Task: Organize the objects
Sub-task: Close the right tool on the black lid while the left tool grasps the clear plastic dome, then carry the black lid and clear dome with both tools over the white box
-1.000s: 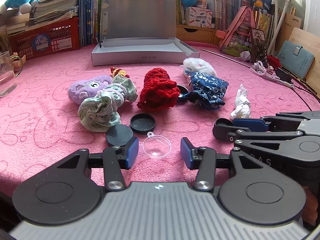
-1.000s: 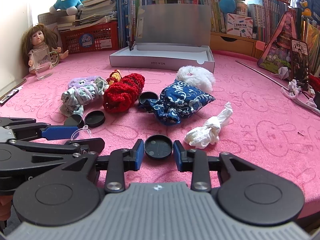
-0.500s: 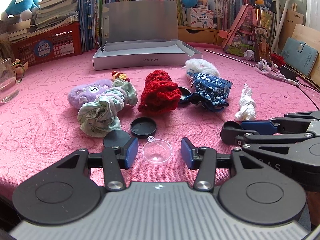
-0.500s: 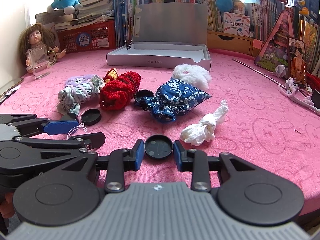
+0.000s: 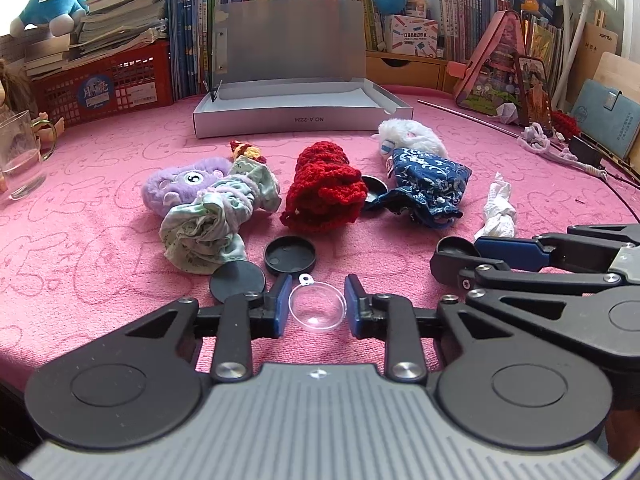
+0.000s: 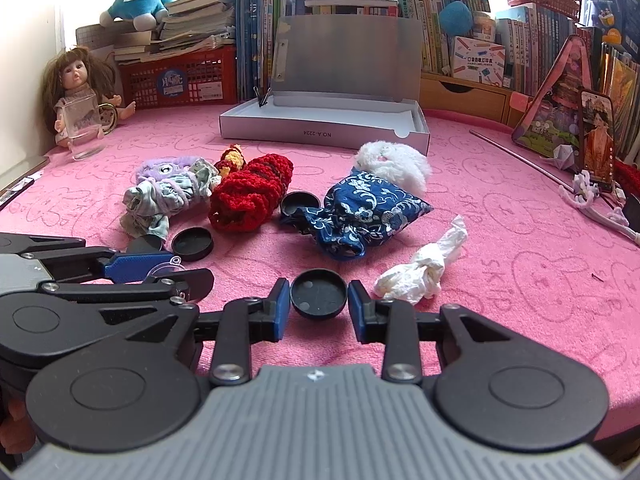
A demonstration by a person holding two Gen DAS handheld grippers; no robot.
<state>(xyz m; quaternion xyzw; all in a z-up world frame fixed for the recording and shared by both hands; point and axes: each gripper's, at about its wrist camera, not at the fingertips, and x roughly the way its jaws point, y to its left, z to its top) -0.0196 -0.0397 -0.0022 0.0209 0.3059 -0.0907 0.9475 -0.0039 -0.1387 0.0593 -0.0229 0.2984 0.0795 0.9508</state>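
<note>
Your left gripper [image 5: 316, 305] sits low in the centre of its own view with its blue pads pressed against both sides of a clear plastic half-dome [image 5: 317, 307] that rests on the pink cloth [image 5: 88, 240]; its small hanging tab points away from you. Your right gripper [image 6: 319, 304] is likewise clamped, on a black round lid [image 6: 318, 294] lying open side up at the lower centre of its view, with a crumpled white tissue [image 6: 424, 268] just to its right. Above the dome in the left view lie two more black lids, one with its open side up [image 5: 289, 255] and one flat side up [image 5: 237, 280], touching each other. Across the middle of both views you have a row of soft things: a purple plush [image 5: 180, 184], a pale green scrunchie [image 5: 216, 216], a red knitted piece [image 5: 324, 192], a blue patterned pouch [image 5: 424, 188] with a fourth black lid [image 6: 299, 204] tucked against it, and a white fluffy toy [image 5: 412, 136]. The open grey box [image 5: 296, 122] stands at the upper centre, lid raised, and its front wall reads "NO.A-2224" upside down. At the upper left, the red basket [image 5: 100, 88] carries a round blue label with characters too small to make out, and the books' spines are likewise too small to read.
</note>
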